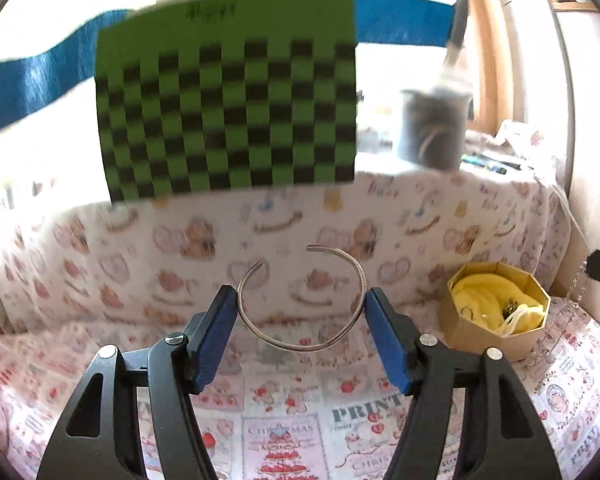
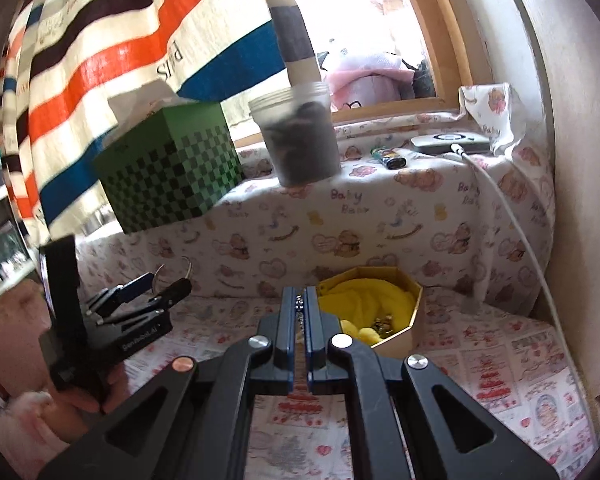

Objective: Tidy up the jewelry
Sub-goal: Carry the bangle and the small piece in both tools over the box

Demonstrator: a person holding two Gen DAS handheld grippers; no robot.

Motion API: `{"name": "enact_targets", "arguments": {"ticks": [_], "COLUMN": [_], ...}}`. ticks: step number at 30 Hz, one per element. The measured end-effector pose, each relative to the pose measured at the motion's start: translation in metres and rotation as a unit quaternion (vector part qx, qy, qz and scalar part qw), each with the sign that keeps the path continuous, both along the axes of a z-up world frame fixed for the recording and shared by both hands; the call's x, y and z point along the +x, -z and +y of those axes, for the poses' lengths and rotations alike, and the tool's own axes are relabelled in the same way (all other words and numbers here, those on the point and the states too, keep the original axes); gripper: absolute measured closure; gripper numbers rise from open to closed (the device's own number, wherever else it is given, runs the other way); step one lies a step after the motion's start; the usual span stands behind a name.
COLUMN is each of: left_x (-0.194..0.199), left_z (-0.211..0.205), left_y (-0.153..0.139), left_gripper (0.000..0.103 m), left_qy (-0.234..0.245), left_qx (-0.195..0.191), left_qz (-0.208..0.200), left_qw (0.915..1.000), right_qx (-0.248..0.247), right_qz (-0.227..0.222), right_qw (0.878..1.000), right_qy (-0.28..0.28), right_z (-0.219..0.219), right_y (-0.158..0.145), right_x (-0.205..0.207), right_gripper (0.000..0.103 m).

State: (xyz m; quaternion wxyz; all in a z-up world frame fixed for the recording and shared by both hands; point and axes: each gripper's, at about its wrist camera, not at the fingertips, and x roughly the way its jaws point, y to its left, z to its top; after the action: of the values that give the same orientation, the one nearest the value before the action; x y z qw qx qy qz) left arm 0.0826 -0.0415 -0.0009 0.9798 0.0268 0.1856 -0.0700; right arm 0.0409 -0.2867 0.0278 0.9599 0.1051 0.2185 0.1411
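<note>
In the left wrist view, my left gripper (image 1: pixel 302 312) stands about half open and its two blue pads (image 1: pixel 220 320) press on the sides of a thin open bangle (image 1: pixel 300 346), which hangs between them above the printed cloth (image 1: pixel 284 420). To the right of this gripper, and a little ahead, sits the gold octagonal box (image 1: pixel 496 312) with yellow lining, where I judge the bangle should go. In the right wrist view, my right gripper (image 2: pixel 299 312) is fully closed on a small beaded chain (image 2: pixel 299 308), and the box (image 2: pixel 414 308) lies just ahead, to its right. The left gripper (image 2: pixel 168 284) shows far to the left, carrying the bangle (image 2: pixel 174 268). My worry is that the bangle is springy and held only at two points, so a quick swing can twist it out, and the thin chain can slip down between the pads.
</note>
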Motion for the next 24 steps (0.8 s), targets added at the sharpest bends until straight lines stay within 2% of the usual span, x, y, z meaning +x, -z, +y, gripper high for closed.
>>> {"name": "enact_targets", "arguments": {"ticks": [4,7,11,14,17,20,21,24], "left_x": [-0.02,-0.027,-0.045,-0.057,-0.061,-0.057,-0.054,-0.032], "left_z": [-0.005,-0.009,-0.027,-0.034,-0.04,-0.044,-0.047,-0.065], "left_y": [-0.017,-0.036,-0.06,-0.08,-0.096,-0.111,-0.115,-0.114], "left_gripper": [0.039,0.039,0.039,0.039,0.039,0.039,0.039,0.039], "left_qy": [0.014,0.044,0.052,0.054,0.053,0.059,0.067,0.115], "left_qx": [-0.007,-0.047,-0.048,-0.044,-0.044,-0.053,-0.053,-0.043], "left_qz": [-0.028,-0.006,-0.02,-0.03,-0.032,-0.03,-0.026,0.024], "left_qw": [0.9995,0.9979,0.9973,0.9971,0.9971,0.9964,0.996,0.9921], "right_qx": [0.001,0.003,0.012,0.013,0.038,0.043,0.042,0.04], "right_qz": [-0.023,-0.049,-0.077,-0.083,-0.084,-0.105,-0.11,-0.113], "right_qw": [1.0,0.999,0.997,0.996,0.996,0.993,0.993,0.993], "right_qy": [0.007,0.008,0.003,0.01,0.015,0.02,0.016,0.008], "right_z": [-0.002,-0.005,-0.011,-0.017,-0.028,-0.034,-0.035,-0.036], "right_y": [-0.008,-0.017,-0.029,-0.035,-0.046,-0.061,-0.066,-0.073], "right_x": [-0.007,-0.015,-0.022,-0.016,-0.011,-0.012,-0.012,-0.006], "right_gripper": [0.1,0.1,0.1,0.1,0.1,0.1,0.1,0.1]}}
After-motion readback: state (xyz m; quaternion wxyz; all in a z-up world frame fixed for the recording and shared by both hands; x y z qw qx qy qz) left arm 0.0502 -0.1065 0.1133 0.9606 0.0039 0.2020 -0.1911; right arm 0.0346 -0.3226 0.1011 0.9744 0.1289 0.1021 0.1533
